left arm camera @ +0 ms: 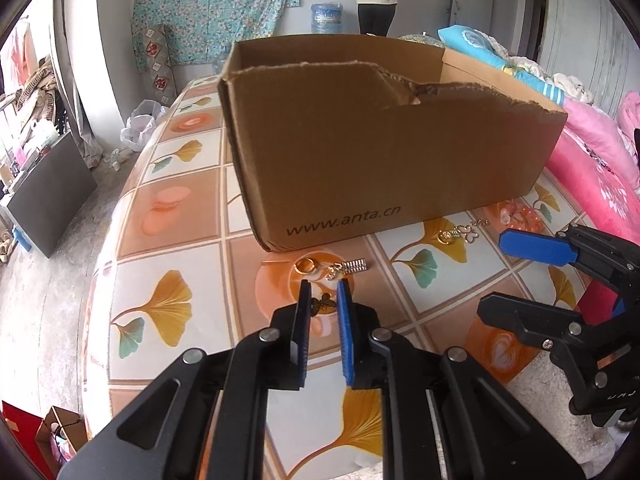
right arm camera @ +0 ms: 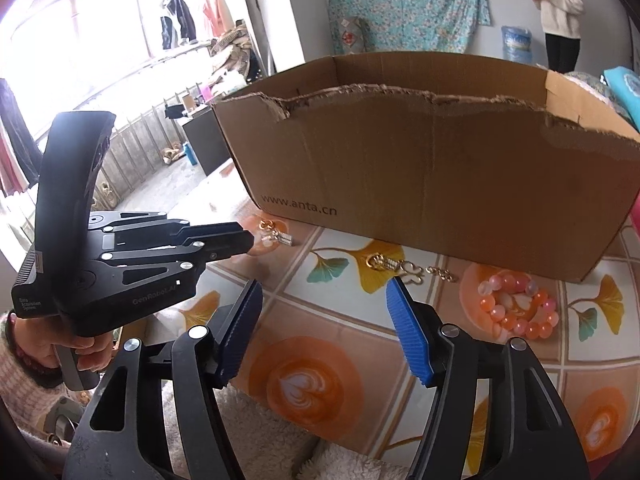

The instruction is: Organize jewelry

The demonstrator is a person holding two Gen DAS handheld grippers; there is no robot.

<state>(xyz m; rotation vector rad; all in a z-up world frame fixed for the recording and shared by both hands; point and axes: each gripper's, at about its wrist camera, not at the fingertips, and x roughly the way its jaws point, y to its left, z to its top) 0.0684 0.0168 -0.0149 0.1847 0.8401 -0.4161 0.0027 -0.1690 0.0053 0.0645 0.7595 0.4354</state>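
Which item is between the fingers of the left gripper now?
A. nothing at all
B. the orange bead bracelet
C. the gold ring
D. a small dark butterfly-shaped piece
D: in the left wrist view the left gripper is nearly closed on the small butterfly piece, while the gold ring lies on the table beyond its fingertips.

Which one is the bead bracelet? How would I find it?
Start at the big cardboard box on the tiled tablecloth. Below its right end lies the bead bracelet. It is a ring of round orange and pink beads; its neighbours are small gold pieces.
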